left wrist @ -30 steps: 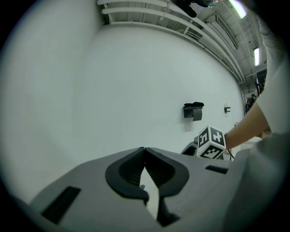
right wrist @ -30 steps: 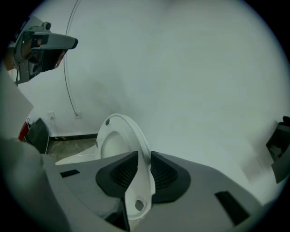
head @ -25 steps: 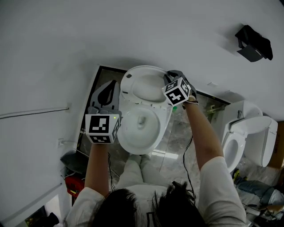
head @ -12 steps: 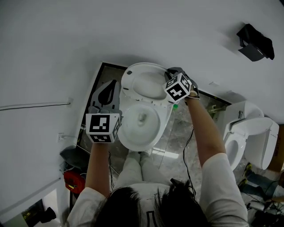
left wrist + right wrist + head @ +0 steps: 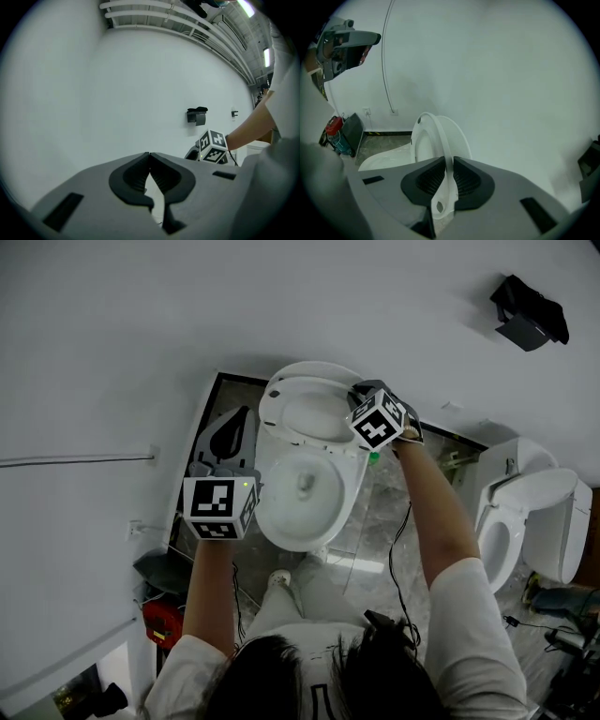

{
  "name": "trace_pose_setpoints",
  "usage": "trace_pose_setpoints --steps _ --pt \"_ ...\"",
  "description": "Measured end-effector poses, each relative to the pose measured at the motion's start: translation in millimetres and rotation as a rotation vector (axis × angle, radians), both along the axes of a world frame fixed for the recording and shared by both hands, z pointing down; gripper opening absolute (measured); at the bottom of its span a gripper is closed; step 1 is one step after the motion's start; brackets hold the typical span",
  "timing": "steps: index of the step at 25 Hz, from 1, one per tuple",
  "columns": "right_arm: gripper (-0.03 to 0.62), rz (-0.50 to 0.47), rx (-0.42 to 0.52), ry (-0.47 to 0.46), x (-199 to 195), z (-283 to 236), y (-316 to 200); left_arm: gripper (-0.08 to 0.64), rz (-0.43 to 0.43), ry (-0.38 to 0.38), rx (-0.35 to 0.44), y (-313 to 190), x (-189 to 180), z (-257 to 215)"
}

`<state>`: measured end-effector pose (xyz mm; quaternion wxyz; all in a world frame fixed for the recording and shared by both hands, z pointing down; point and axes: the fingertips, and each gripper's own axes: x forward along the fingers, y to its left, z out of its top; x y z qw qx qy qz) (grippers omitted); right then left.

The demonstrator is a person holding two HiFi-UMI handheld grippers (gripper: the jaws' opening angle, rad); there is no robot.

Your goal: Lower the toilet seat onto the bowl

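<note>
Gripping the raised toilet seat (image 5: 440, 140) by its rim, the right gripper (image 5: 447, 176) has its fingers (image 5: 471, 180) pressed on either face of the seat, having just been closing onto it. The seat stands up at the far end of the bowl (image 5: 272, 521), just in front of the lid (image 5: 461, 136). Left of the bowl, the left gripper (image 5: 150, 161) hangs apart from the toilet, its fingers (image 5: 131, 180) closed together on nothing. A second toilet (image 5: 525, 521) stands at the right.

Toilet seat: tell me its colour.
The toilet seat is white, best seen in the right gripper view.
</note>
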<state>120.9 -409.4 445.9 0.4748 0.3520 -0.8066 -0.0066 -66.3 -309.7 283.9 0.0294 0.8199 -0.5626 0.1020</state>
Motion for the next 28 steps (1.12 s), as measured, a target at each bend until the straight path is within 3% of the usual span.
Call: trace_pose_setpoints --steps 13,28 --pt "0.089 0.049 -0.087 -0.032 -14.8 -3.7 67.0 0.009 0.047 0.021 0.011 52.7 -23.9 -13.5" --pt "0.101 0.022 -0.177 -0.020 -32.4 6.8 140.5 0.009 0.108 0.036 0.004 96.3 -33.9 -12.0"
